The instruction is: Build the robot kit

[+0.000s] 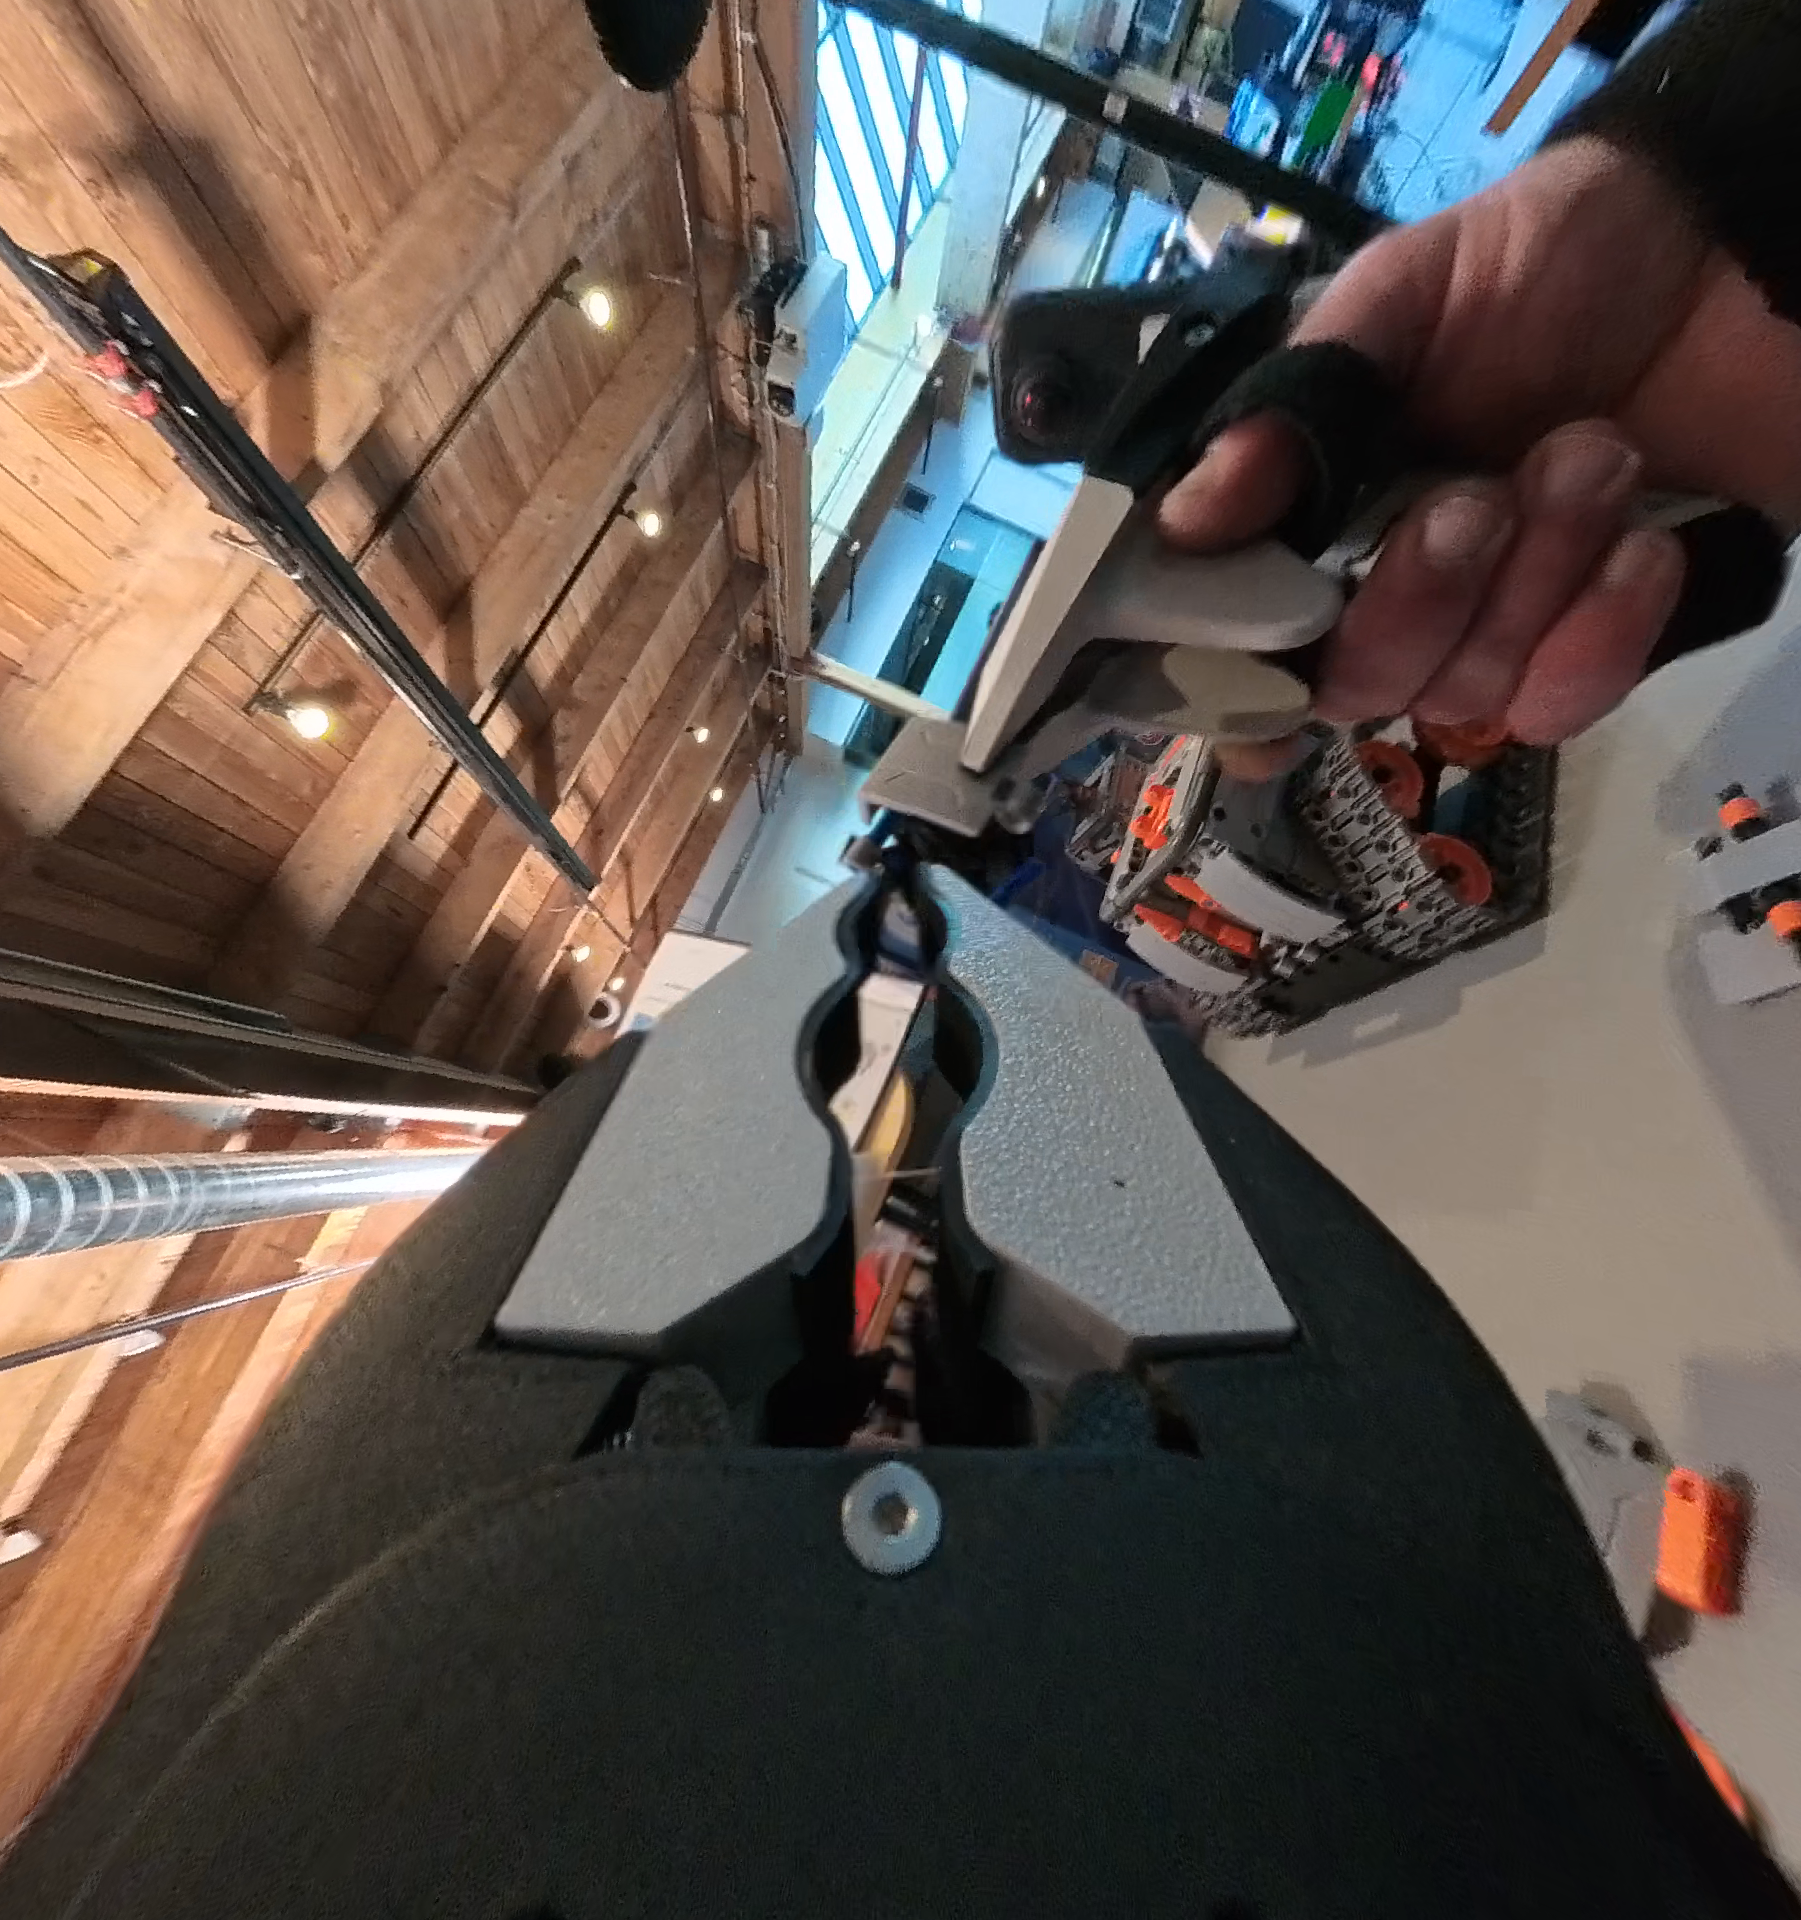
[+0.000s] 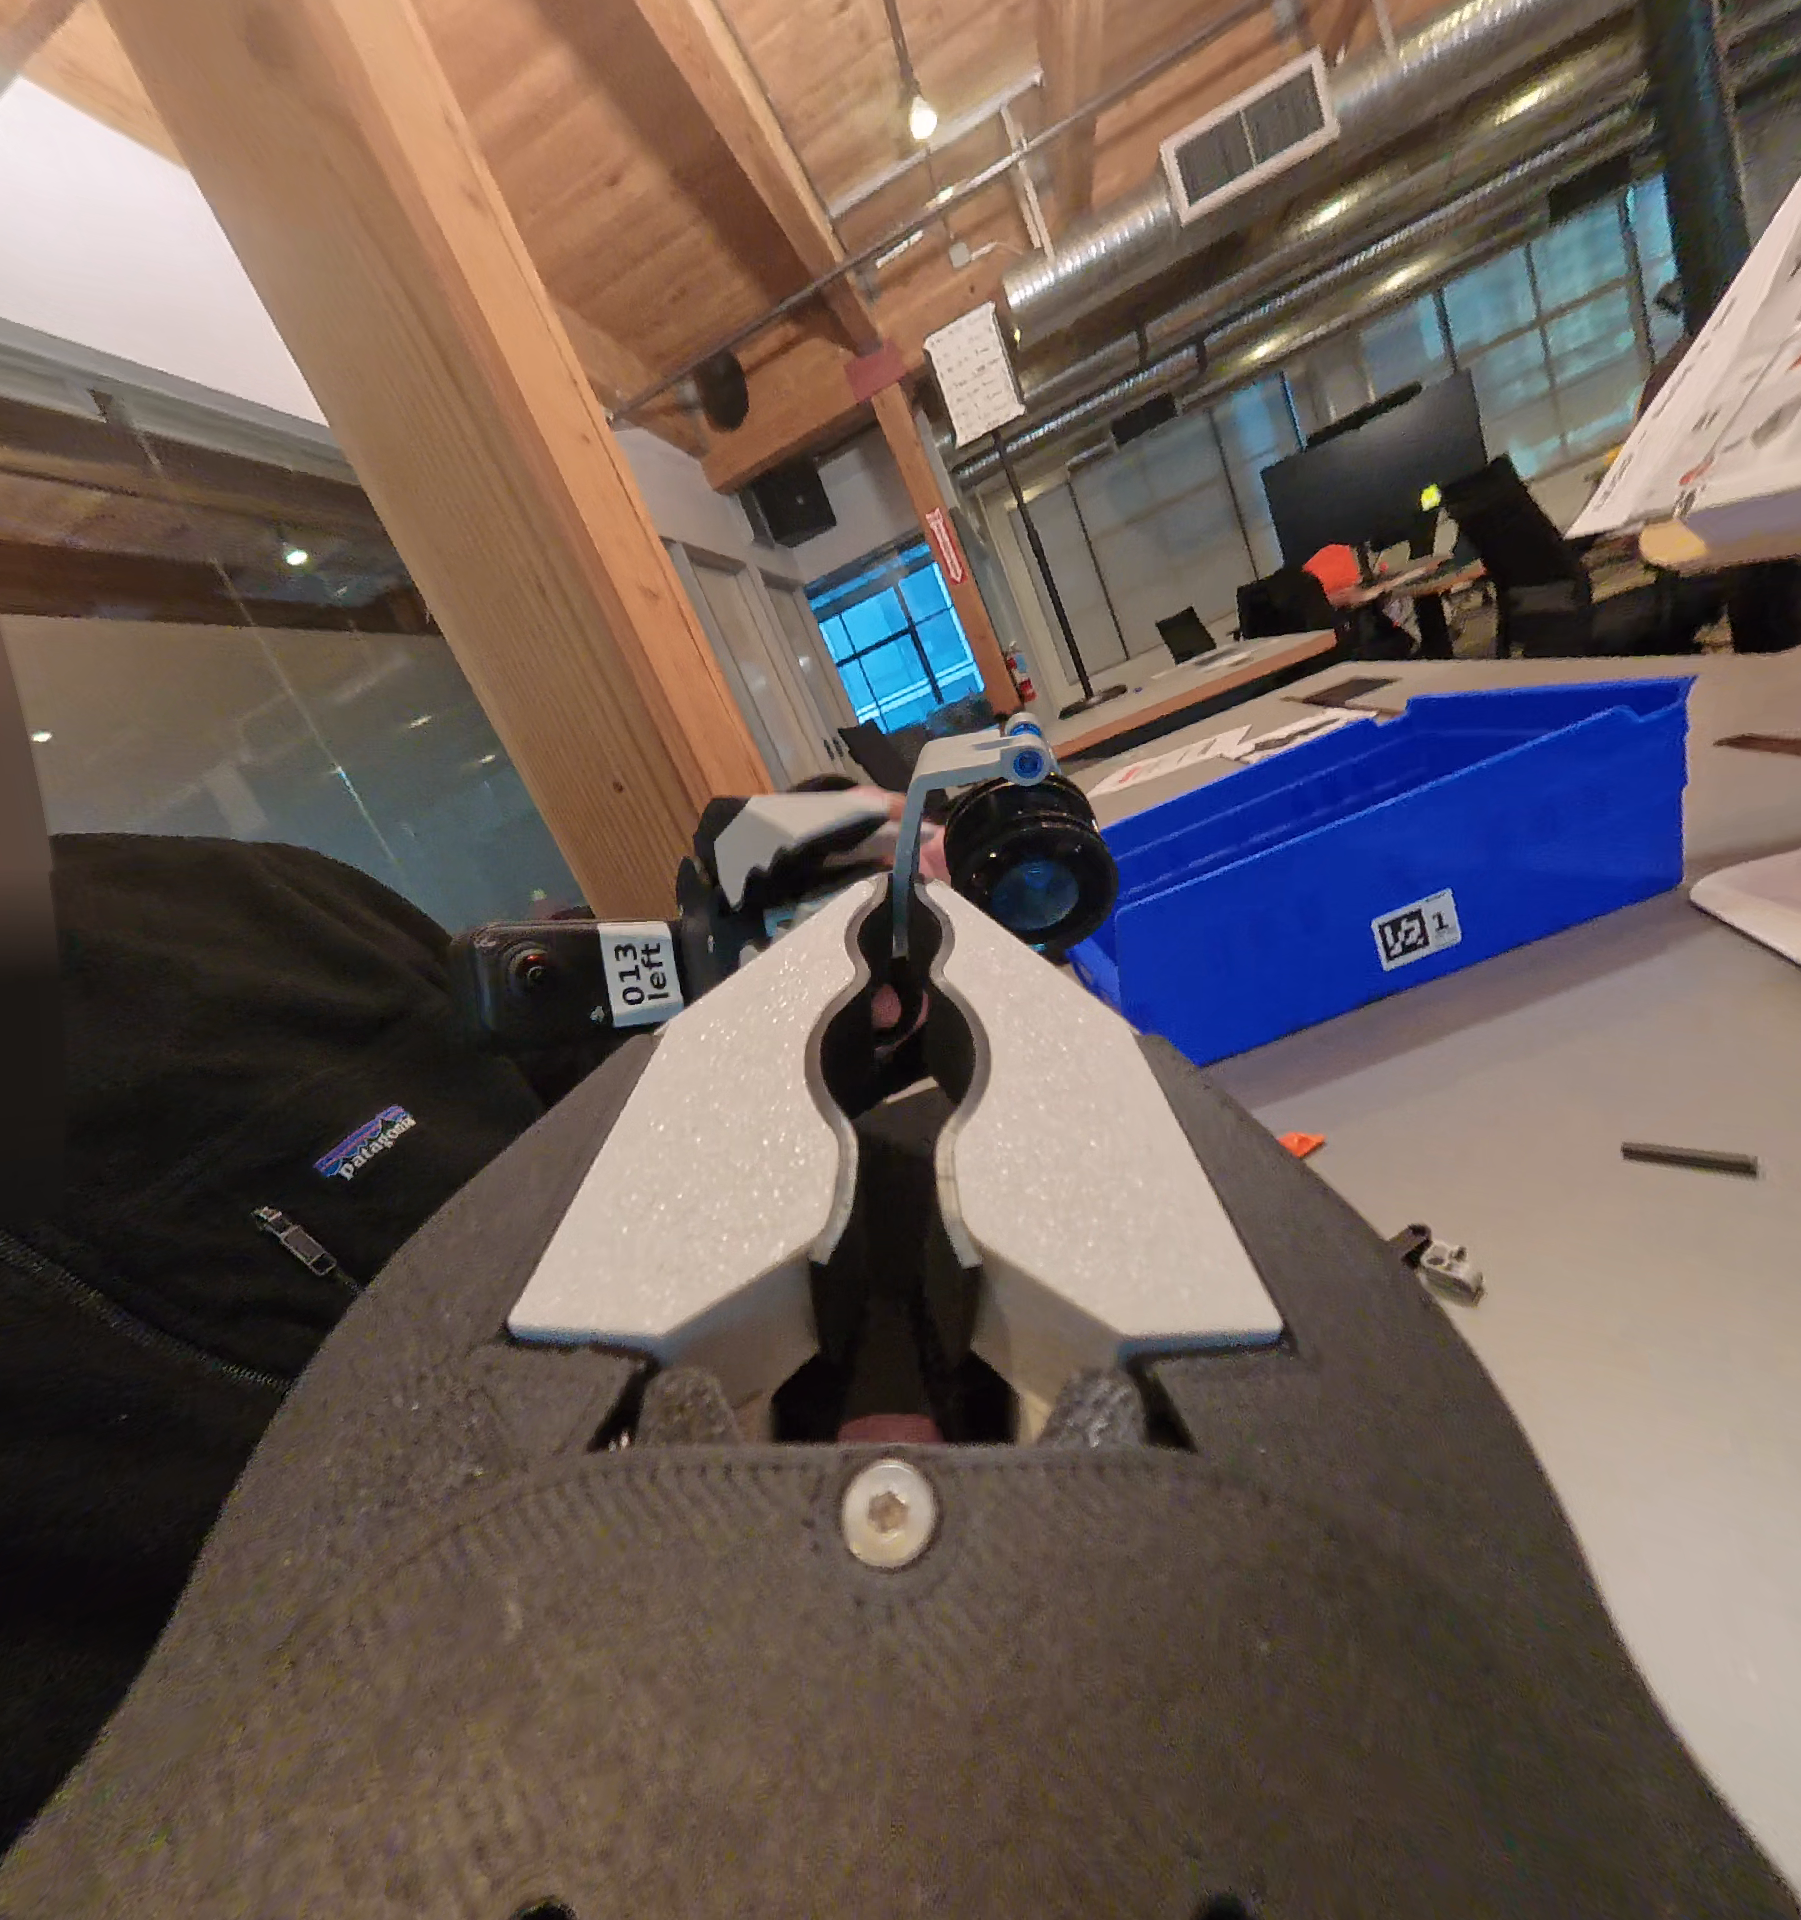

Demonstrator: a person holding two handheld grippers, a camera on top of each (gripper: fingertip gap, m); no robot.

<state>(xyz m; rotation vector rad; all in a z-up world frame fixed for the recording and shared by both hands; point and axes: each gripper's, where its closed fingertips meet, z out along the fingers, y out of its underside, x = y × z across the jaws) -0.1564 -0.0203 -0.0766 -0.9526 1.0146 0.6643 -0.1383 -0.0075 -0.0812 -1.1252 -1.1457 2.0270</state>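
Gripping a thin grey bracket (image 2: 911, 831) that carries a black wheel (image 2: 1031, 868), the right tongs (image 2: 901, 935) hold it above the worktop (image 2: 1498, 1195), while the left tongs (image 1: 901, 904) sit nearly together, seemingly empty.

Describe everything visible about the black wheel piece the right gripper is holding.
The wheel piece is a small black grooved wheel with a blue hub, fixed by blue pins to a bent grey arm. It looks like plastic. The right gripper pinches the arm's lower end between its tips, so the wheel stands up in the air, above the grey table and in front of the blue bin.
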